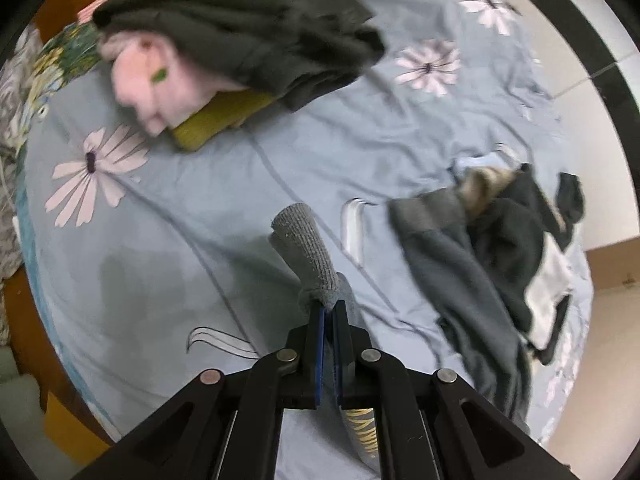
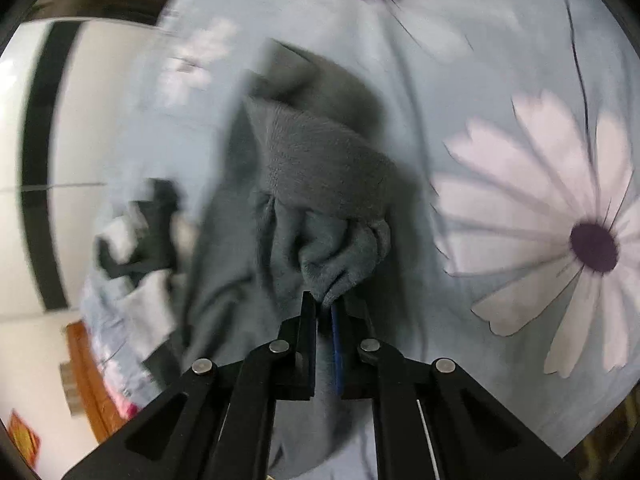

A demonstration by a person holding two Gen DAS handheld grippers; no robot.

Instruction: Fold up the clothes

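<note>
The grey sweater (image 2: 280, 240) is lying crumpled on the bed, near the edge, soft and fleecy with a ribbed cuff (image 1: 304, 240). The left gripper (image 1: 330, 312) is pinching that cuff, jaws closed on it. The right gripper (image 2: 324, 304) is clamping a bunched fold of the same sweater, beside its ribbed band. This looks like the pick-up and spread-out step; next, both ends probably need pulling apart to flatten the cloth. Around it, the blue sheet (image 1: 200, 200) is showing large pale daisies, and a stack of folded clothes (image 1: 224, 52) is sitting well apart.
</note>
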